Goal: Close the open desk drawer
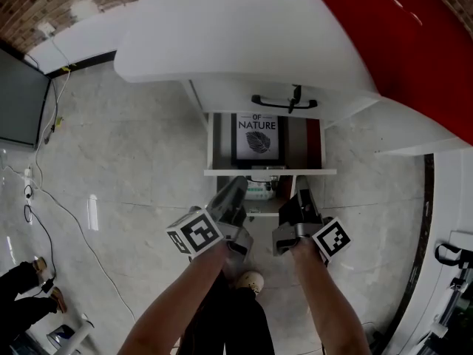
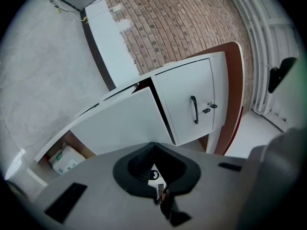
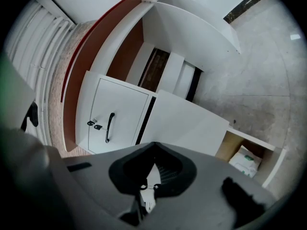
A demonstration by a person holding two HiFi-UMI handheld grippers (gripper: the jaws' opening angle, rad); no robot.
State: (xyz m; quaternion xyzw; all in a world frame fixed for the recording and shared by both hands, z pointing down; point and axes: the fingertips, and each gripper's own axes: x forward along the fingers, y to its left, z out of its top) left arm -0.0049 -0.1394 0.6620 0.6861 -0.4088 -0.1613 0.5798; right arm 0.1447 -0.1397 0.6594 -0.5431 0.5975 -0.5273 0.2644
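Observation:
The open desk drawer (image 1: 222, 143) sticks out under the white desk top, with a book marked "OF NATURE" (image 1: 257, 135) inside. Its white front panel (image 1: 270, 172) faces me, also seen as a broad white panel (image 2: 122, 123) and panel (image 3: 189, 121). My left gripper (image 1: 236, 189) and right gripper (image 1: 301, 197) hang side by side just short of that panel, both shut with nothing held. In the gripper views the left gripper (image 2: 153, 146) and right gripper (image 3: 154, 145) point at the panel. I cannot tell whether they touch it.
A white cabinet door with a black handle (image 1: 284, 102) and a key sits above the drawer. A white-green packet (image 1: 259, 191) lies in a lower open compartment. A red panel (image 1: 414, 43) flanks the desk at right. Cables (image 1: 44, 198) trail over the marble floor at left.

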